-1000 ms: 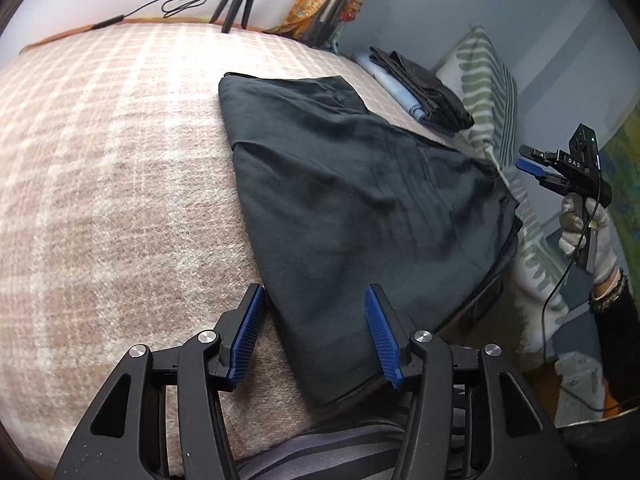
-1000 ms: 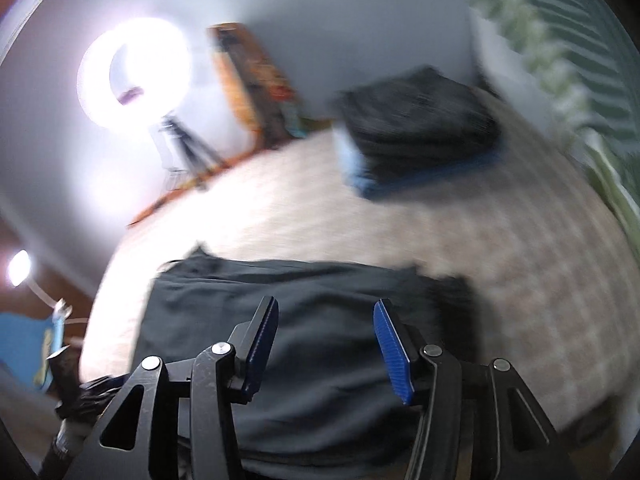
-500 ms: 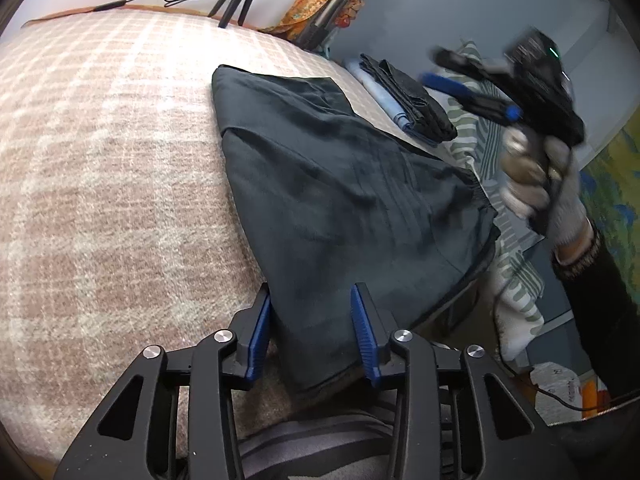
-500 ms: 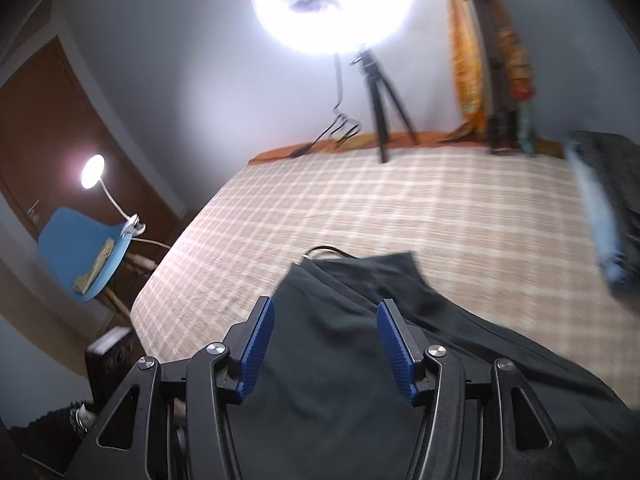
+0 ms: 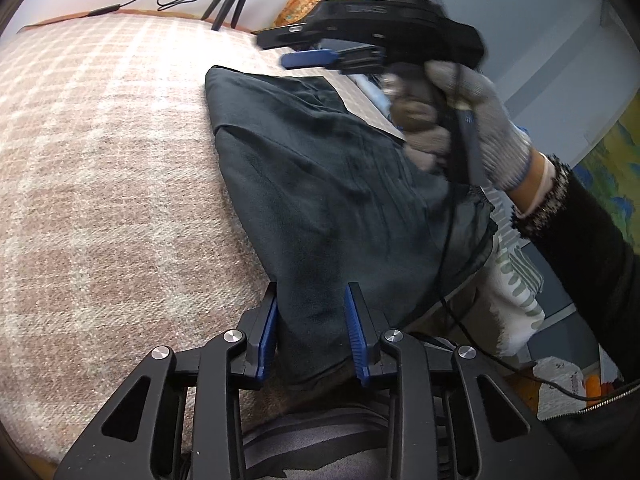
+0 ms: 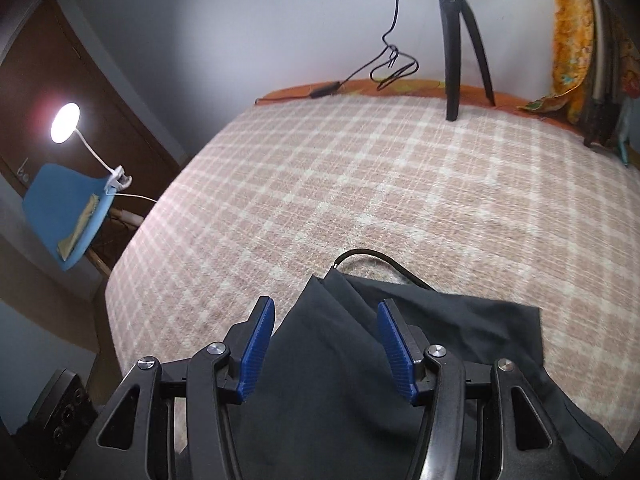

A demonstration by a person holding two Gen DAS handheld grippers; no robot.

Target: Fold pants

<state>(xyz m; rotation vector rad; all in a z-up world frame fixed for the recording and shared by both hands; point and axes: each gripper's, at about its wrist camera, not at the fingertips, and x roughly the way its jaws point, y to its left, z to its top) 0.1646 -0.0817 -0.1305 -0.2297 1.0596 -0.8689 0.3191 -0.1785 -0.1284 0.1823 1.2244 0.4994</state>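
Dark pants [image 5: 320, 184] lie flat on a pink checked blanket [image 5: 100, 160] on the bed. My left gripper [image 5: 310, 336] is open, its jaws standing either side of the pants' near edge, cloth between them. My right gripper [image 6: 326, 344] is open over the far end of the pants [image 6: 360, 360], close above the cloth. In the left wrist view the right gripper [image 5: 320, 58] hangs over the pants, held by a gloved hand [image 5: 472, 120].
A black tripod [image 6: 460, 40] and a cable [image 6: 388, 68] stand at the far edge of the bed. A blue chair [image 6: 68, 212] with a clip lamp is off the bed's left side. A leaf-patterned pillow [image 5: 516, 288] lies beside the pants.
My left gripper has narrowed and moved onto the pants' near edge. My right gripper has swung across from the right side to over the pants' far end.
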